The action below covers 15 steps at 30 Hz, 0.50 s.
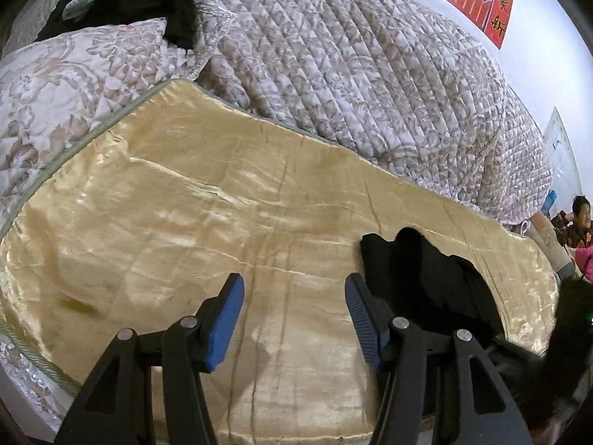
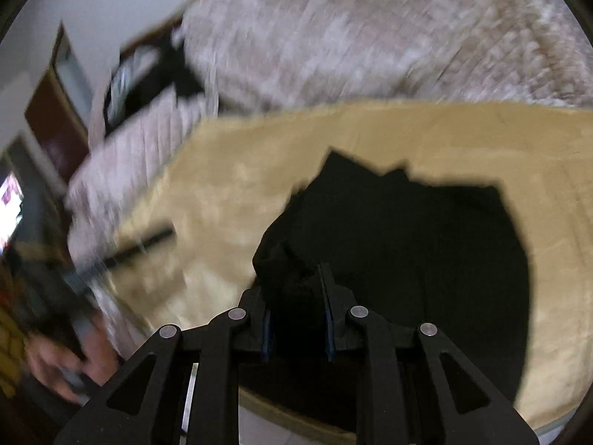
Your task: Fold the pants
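On the golden satin blanket (image 1: 222, 222) we see the black pants (image 2: 407, 244) lying bunched; our right gripper (image 2: 296, 319) pinches a fold of them, our left gripper (image 1: 294, 319) gapes empty beside them.

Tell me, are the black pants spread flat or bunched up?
Bunched up: the black pants lie in an uneven heap on the golden blanket, one part gathered in the right gripper.

**Black linkages, blue pads**

The left gripper (image 1: 294, 315) has matte black linkage arms with triangular cut-outs, round silver pivot pins, and ribbed blue pads (image 1: 225, 322) on its fingers. The right gripper (image 2: 296, 319) matches it (its blue pads show only as thin edges). A bare-skinned hand (image 2: 70, 356) appears blurred.
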Tool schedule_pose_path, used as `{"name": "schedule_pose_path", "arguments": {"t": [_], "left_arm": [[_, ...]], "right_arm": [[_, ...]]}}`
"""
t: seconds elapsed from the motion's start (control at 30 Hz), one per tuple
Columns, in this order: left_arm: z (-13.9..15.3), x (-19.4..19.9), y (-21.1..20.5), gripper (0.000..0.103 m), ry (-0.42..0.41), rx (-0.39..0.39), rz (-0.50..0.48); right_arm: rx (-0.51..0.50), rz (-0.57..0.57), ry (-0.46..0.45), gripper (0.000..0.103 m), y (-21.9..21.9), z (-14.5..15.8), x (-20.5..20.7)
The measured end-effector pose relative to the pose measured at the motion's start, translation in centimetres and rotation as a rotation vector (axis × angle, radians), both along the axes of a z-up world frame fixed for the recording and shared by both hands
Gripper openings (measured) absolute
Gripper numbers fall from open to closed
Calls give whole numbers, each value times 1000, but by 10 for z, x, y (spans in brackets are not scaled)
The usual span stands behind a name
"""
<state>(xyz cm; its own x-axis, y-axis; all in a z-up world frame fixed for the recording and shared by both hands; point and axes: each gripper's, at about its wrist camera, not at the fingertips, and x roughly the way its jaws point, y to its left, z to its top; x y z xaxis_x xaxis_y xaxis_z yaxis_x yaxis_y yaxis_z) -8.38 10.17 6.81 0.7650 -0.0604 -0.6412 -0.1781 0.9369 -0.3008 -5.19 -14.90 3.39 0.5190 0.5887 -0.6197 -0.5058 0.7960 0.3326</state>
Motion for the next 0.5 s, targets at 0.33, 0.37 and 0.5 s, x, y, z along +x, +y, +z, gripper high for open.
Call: {"name": "schedule_pose_path", "arguments": {"t": [0.33, 0.37, 0.5], "left_arm": [[2, -2, -2, 59, -12, -1, -17], [2, -1, -3, 59, -11, 2, -18], [-2, 1, -1, 59, 4, 4, -13]], "right_arm": [[-42, 10, -44, 21, 14, 0, -14], [-50, 13, -38, 21, 15, -2, -15], [-64, 46, -70, 27, 22, -13, -20]]}}
